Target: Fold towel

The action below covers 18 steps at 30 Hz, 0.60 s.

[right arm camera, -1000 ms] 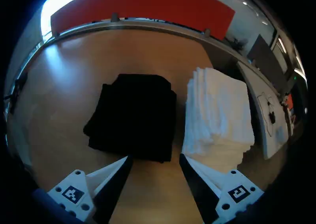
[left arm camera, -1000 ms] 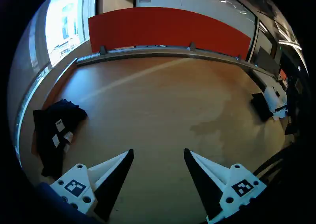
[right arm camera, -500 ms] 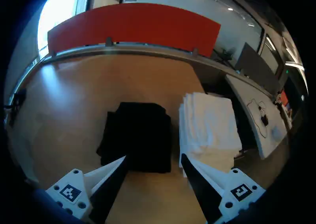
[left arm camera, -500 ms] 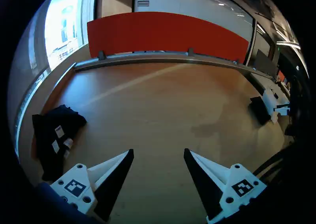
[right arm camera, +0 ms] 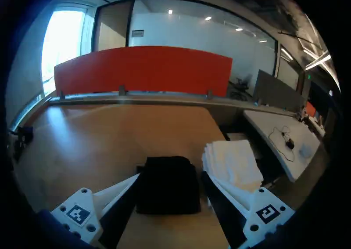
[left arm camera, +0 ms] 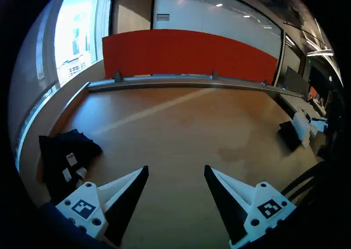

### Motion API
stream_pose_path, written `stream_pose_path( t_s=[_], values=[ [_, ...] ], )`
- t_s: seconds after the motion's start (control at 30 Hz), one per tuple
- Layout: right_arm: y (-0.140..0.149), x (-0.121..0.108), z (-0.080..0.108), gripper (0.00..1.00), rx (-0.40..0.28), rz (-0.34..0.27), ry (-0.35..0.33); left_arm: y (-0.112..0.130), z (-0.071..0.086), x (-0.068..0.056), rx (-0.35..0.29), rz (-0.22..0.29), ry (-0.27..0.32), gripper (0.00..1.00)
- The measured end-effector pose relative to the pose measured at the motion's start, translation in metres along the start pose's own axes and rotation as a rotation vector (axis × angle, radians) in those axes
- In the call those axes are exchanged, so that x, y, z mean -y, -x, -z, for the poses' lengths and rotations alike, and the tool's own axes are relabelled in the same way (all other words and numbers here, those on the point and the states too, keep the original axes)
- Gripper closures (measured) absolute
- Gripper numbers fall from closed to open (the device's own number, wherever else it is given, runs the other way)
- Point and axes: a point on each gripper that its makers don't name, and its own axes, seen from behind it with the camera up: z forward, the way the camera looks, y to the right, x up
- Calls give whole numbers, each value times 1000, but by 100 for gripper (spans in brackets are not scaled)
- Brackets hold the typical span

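Observation:
In the right gripper view a folded black towel (right arm camera: 166,185) lies on the wooden table (right arm camera: 109,135), just ahead of my open right gripper (right arm camera: 170,192). A stack of folded white towels (right arm camera: 232,163) sits beside it on the right. In the left gripper view my left gripper (left arm camera: 175,183) stands open over bare wood (left arm camera: 175,126), nothing between its fingers. A crumpled black cloth with white tags (left arm camera: 66,156) lies at the left edge, beside the left finger. Far right, the black towel (left arm camera: 289,135) and white stack (left arm camera: 302,122) appear small.
A red divider panel (left arm camera: 188,55) runs along the table's far edge, with a window (left arm camera: 74,42) at the left. A white desk with cables (right arm camera: 281,139) stands to the right of the table, across a gap.
Both views have tilted upward and pulled back. In the right gripper view the black towel and white stack now sit lower and smaller; more of the room appears.

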Motion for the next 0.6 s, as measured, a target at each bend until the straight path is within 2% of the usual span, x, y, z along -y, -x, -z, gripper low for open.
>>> stream_pose_path(
  t_s=[0.27, 0.47, 0.6],
  values=[
    [-41, 31, 12, 2, -131, 47, -7, -27, -2, 12, -84, 6, -26, 6],
    [-68, 52, 16, 2, -206, 44, -10, -45, -5, 19, -153, 6, -42, 6],
    [-85, 71, 18, 2, -263, 39, -23, -62, -2, 25, -229, 8, -62, 6]
  ],
)
